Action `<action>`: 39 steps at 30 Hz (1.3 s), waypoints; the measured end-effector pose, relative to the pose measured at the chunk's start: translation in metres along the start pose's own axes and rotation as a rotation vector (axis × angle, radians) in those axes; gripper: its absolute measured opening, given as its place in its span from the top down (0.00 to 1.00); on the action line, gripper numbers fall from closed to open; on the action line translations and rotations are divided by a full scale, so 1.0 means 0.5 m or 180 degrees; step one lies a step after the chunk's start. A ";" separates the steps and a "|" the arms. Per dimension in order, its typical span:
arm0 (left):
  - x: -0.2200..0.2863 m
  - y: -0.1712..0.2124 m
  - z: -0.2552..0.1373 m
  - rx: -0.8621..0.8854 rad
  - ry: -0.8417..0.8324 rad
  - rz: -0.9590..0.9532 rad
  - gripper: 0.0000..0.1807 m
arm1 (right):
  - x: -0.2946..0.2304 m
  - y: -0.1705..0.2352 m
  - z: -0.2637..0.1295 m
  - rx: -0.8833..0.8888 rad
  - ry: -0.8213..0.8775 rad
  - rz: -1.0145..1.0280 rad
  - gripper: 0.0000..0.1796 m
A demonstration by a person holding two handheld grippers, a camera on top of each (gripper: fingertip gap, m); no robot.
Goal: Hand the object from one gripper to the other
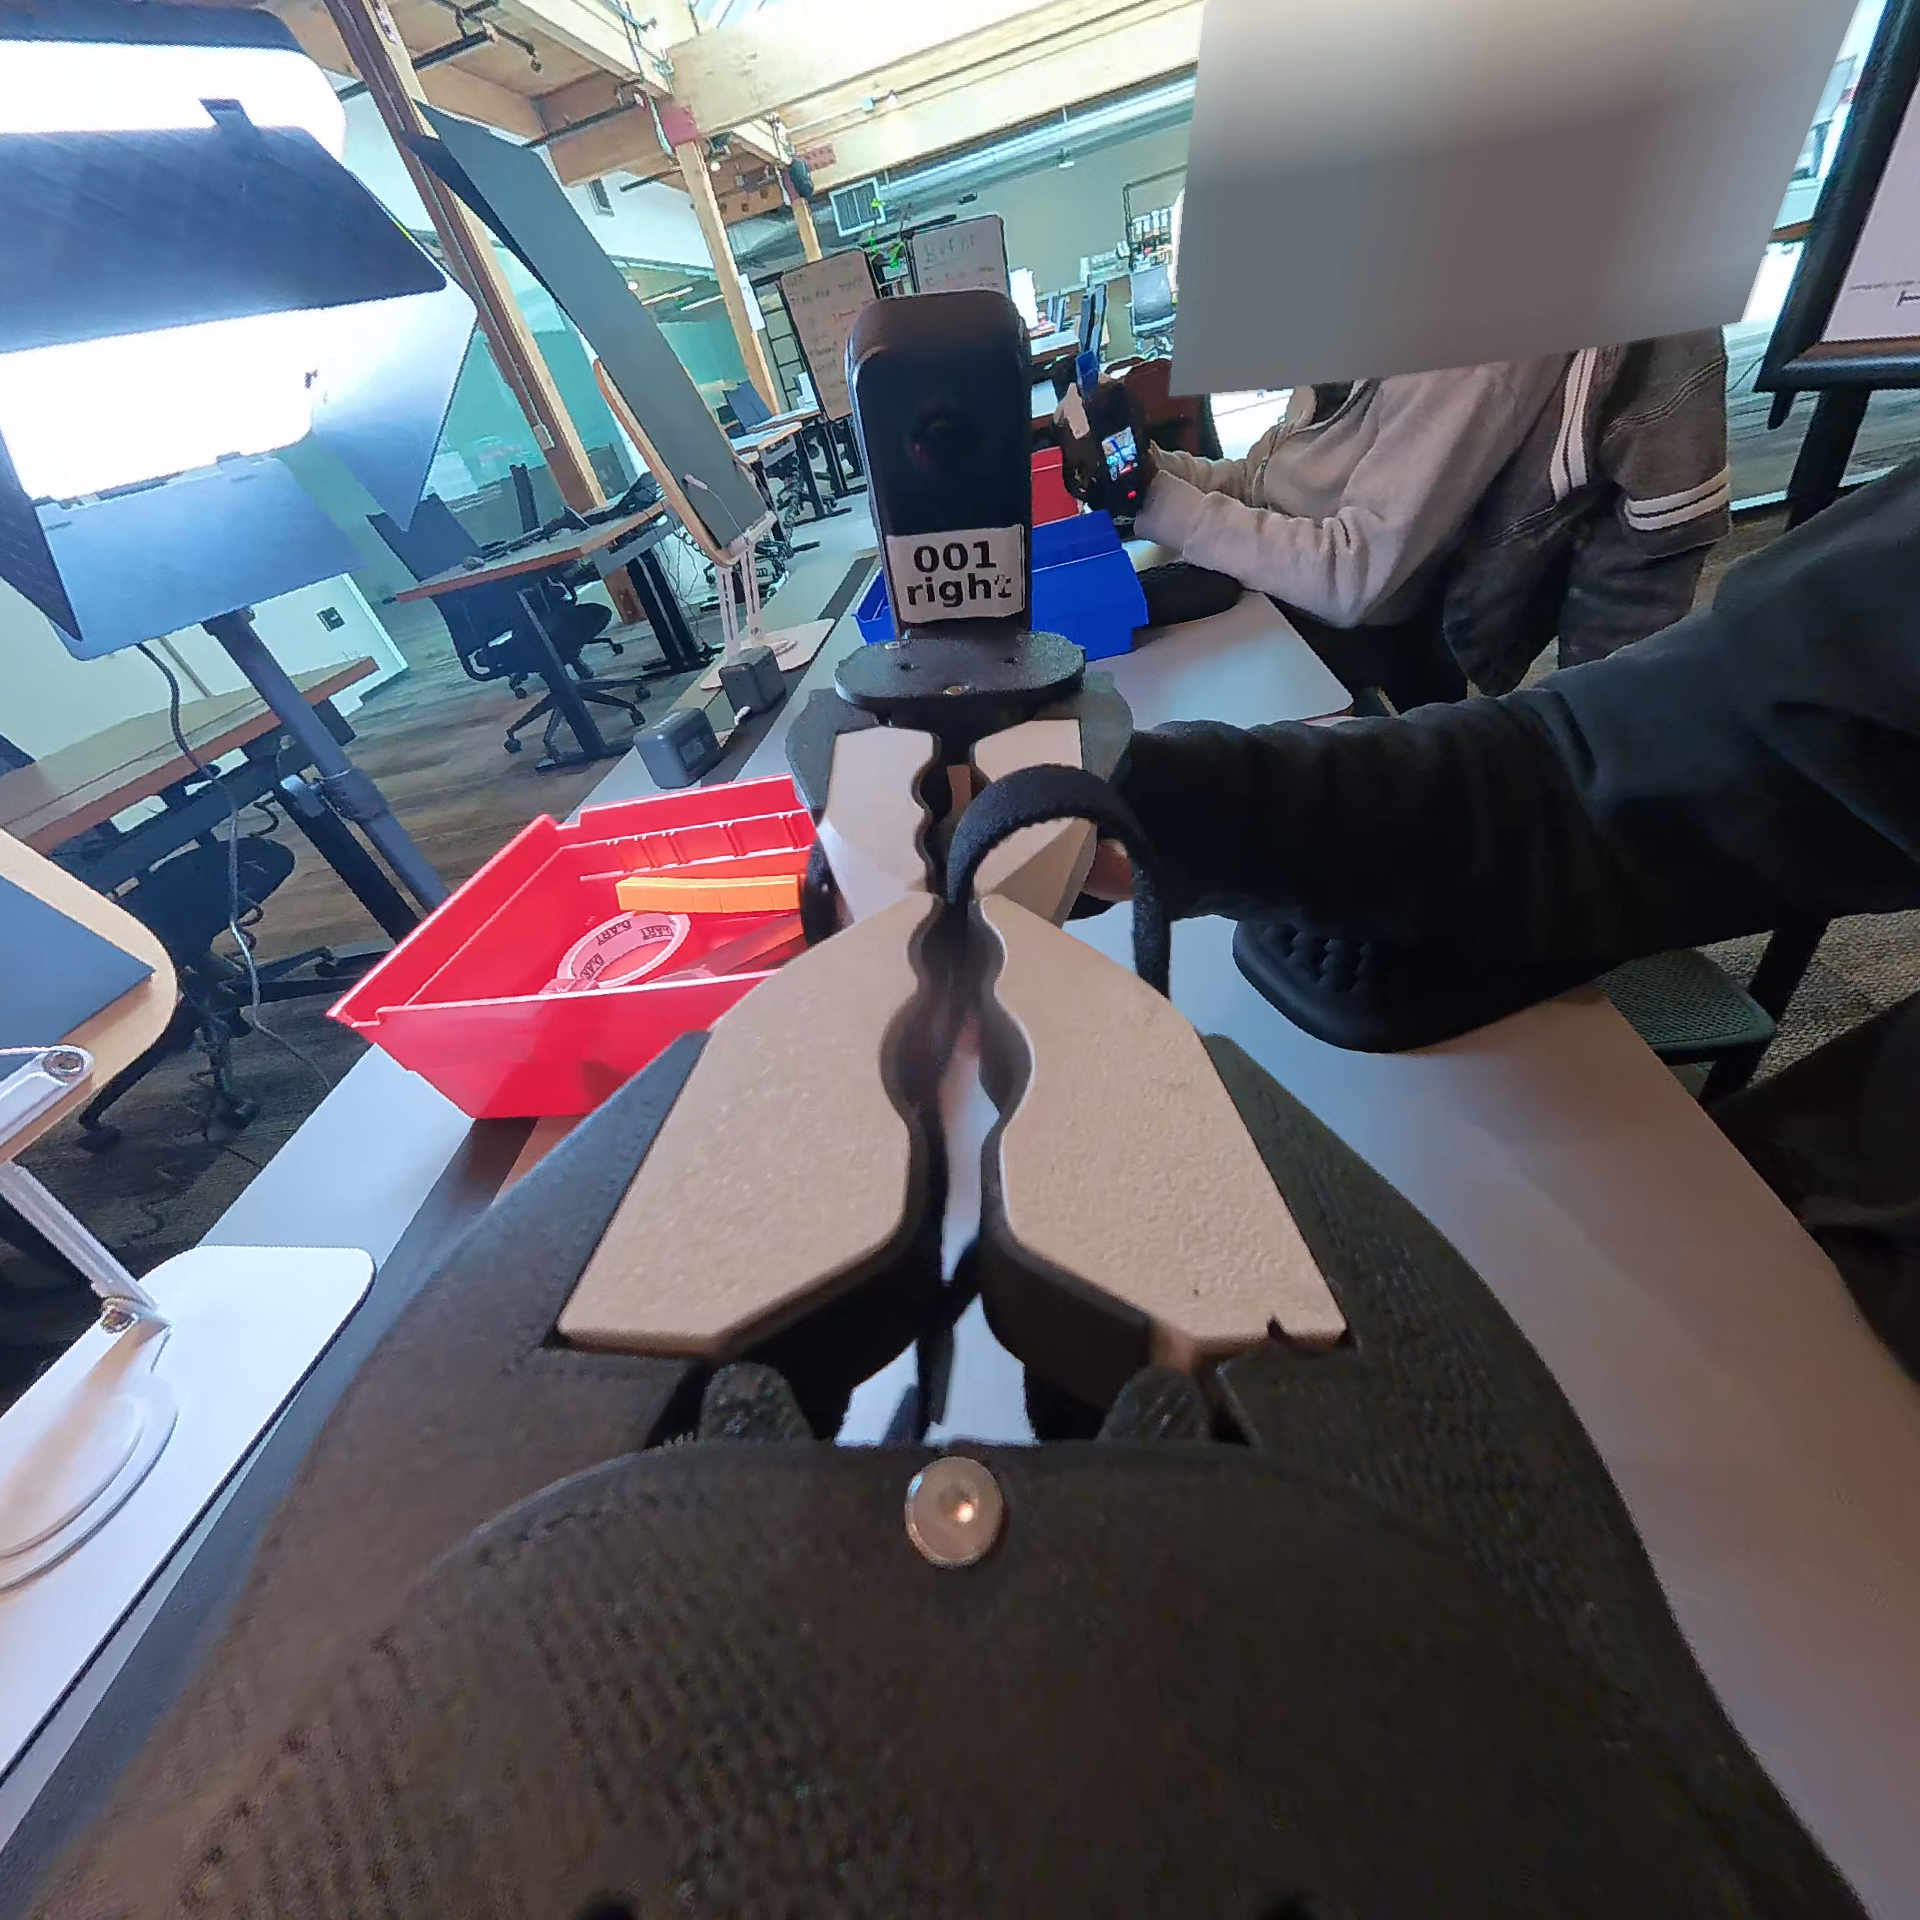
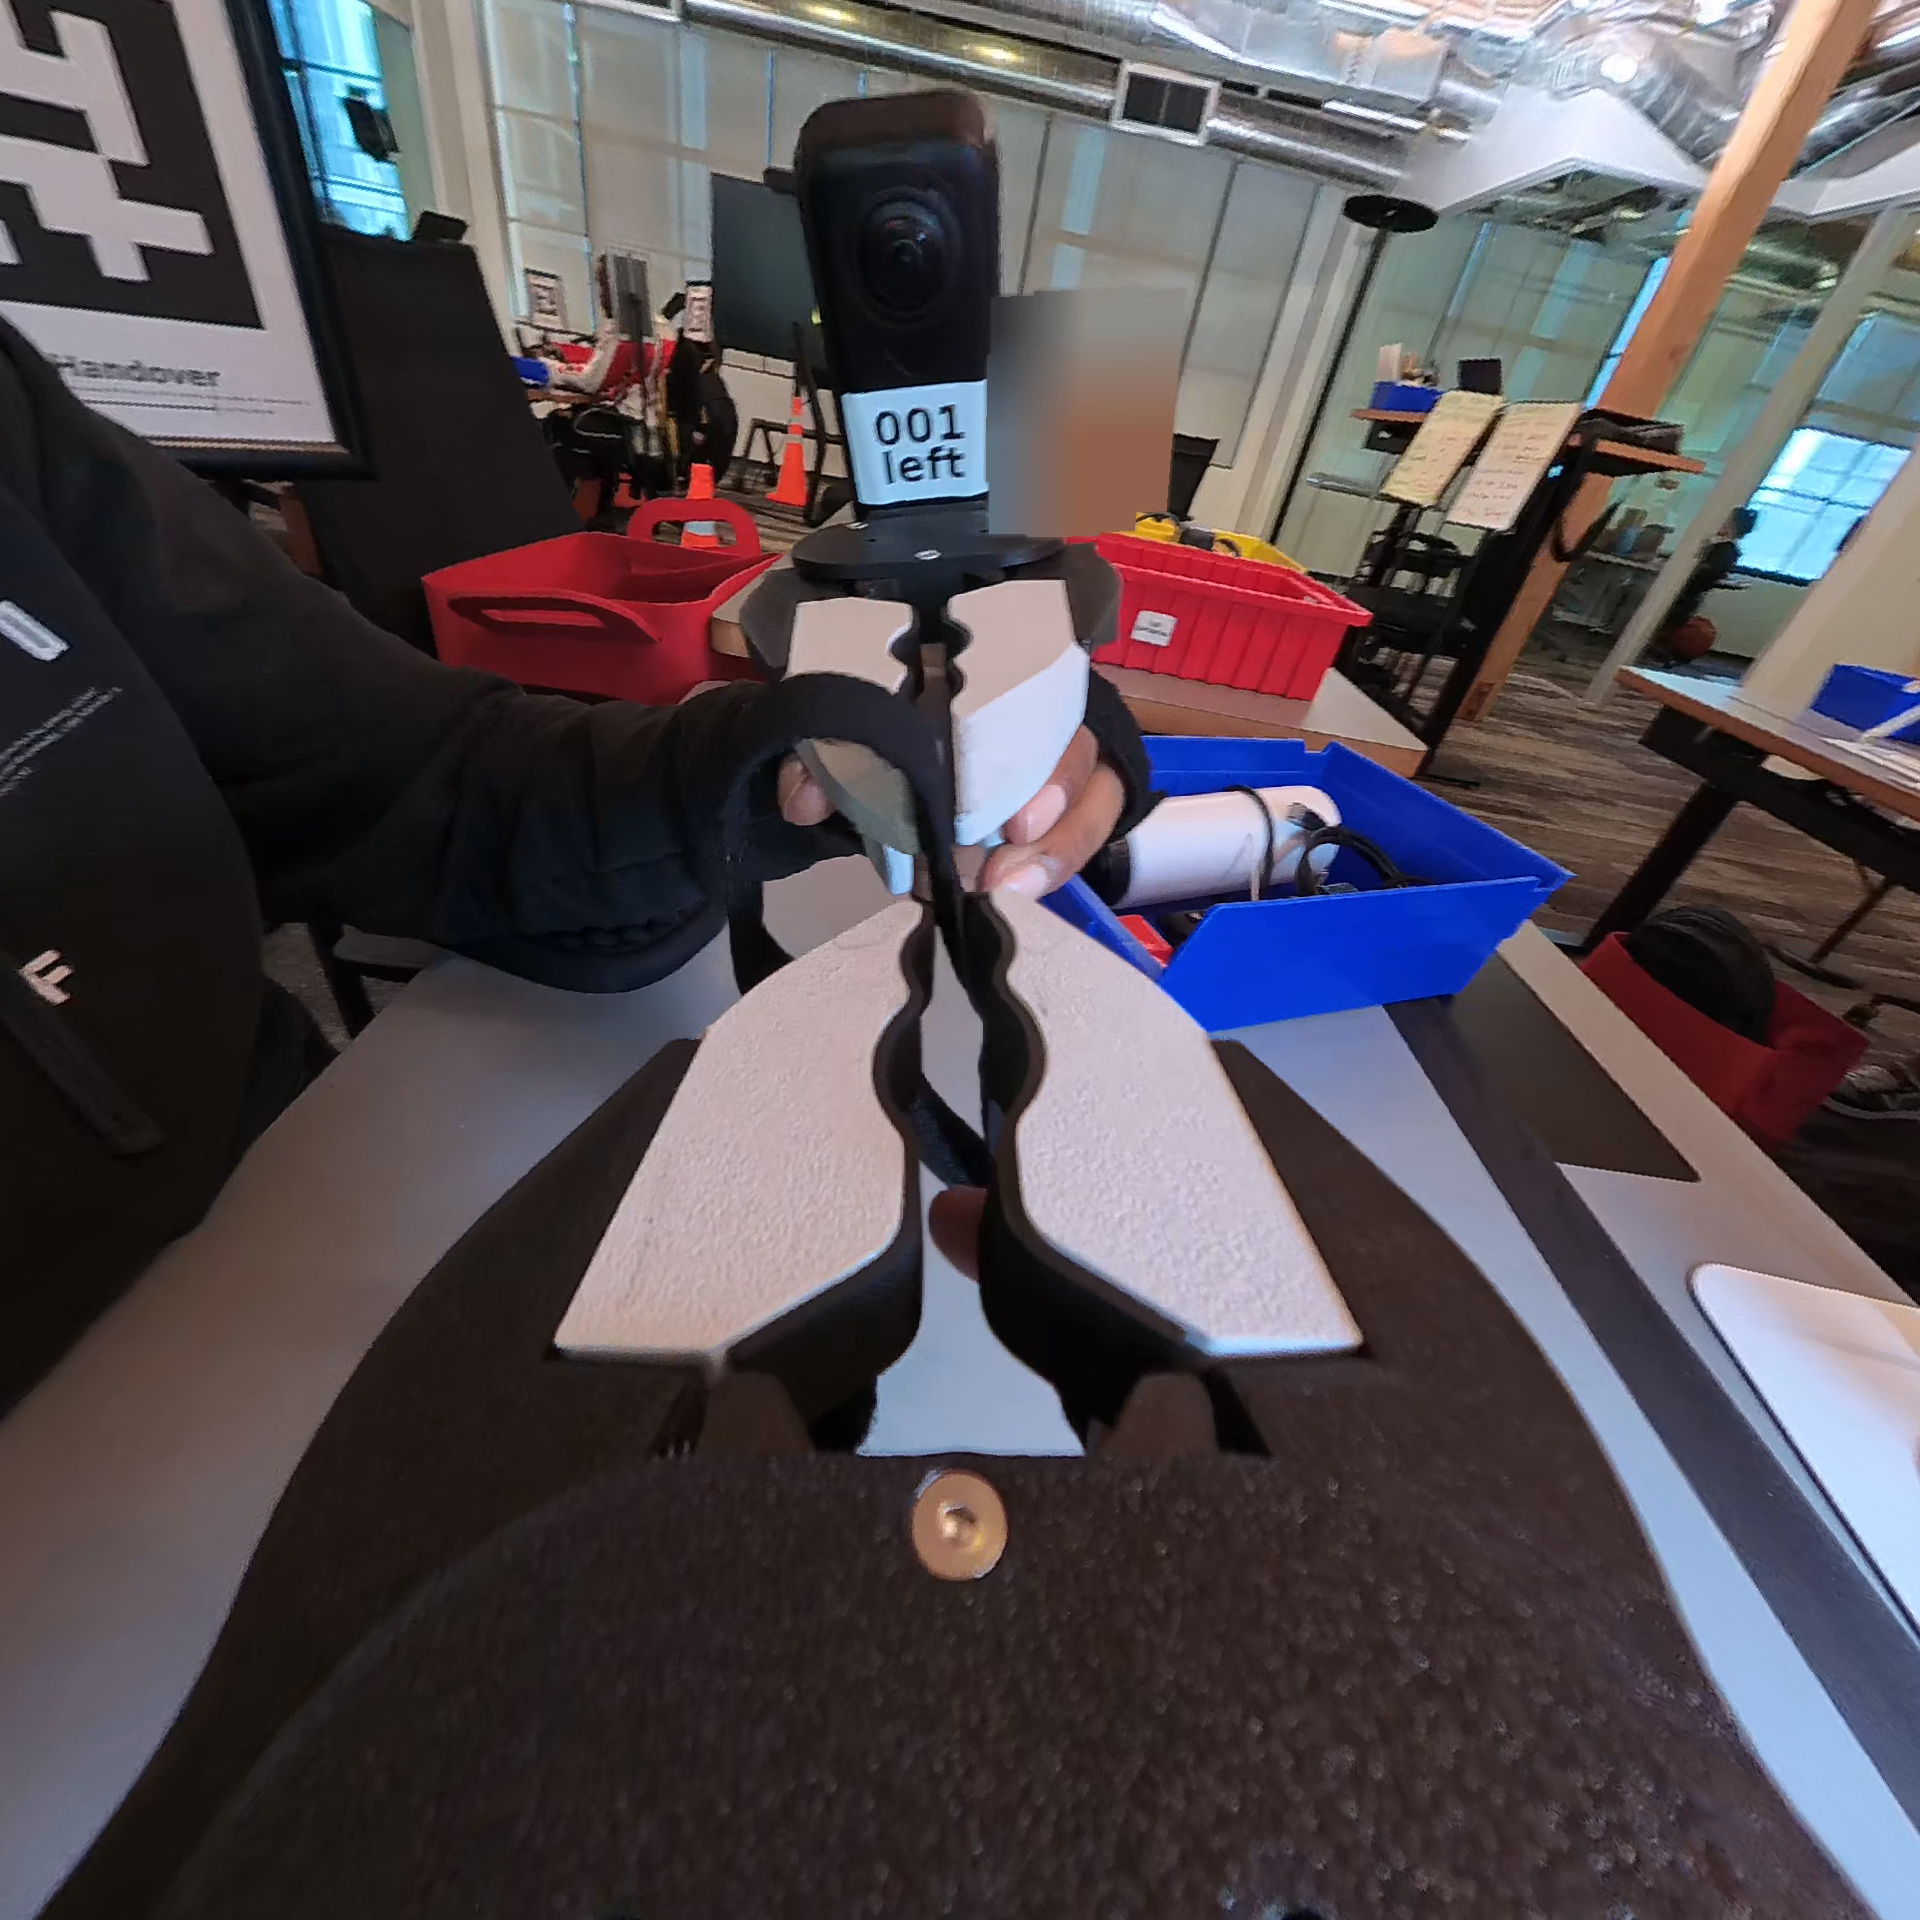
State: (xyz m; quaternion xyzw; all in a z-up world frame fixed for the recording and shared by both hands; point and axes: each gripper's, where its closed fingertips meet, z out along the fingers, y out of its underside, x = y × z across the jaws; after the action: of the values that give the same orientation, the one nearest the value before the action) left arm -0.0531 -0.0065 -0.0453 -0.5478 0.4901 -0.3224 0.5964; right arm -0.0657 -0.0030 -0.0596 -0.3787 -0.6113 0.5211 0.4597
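Two grippers are met tip to tip above the desk [image 1: 1455, 1195]. A black strap [image 1: 1039, 805] is pinched by both the left gripper [image 1: 951, 935] and right gripper [image 2: 951, 925], fingers nearly closed. Handover is judged midway; one release remains.

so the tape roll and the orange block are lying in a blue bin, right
Not quite: the bin is red, not blue. The tape roll and the orange block are lying in a red bin, as the left wrist view shows.
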 end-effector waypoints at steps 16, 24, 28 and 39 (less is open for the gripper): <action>0.008 0.028 0.013 -0.0149 0.0137 -0.0105 0.99 | -0.011 -0.026 -0.003 0.0131 -0.0016 -0.0081 0.98; -0.012 0.009 -0.003 -0.0002 -0.0028 -0.0123 0.94 | 0.006 -0.032 -0.020 0.0142 0.0108 -0.0083 0.98; -0.016 -0.008 -0.019 0.0018 -0.0128 0.0037 0.94 | 0.007 -0.029 -0.022 0.0128 0.0107 -0.0060 0.98; 0.005 0.005 -0.003 -0.0245 -0.0145 0.0417 0.99 | -0.008 -0.005 0.012 0.0014 -0.0043 0.0059 0.99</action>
State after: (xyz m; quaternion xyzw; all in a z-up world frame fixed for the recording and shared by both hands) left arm -0.0541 -0.0087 -0.0480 -0.5443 0.5233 -0.2510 0.6057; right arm -0.0703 -0.0092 -0.0580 -0.3799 -0.6097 0.5292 0.4515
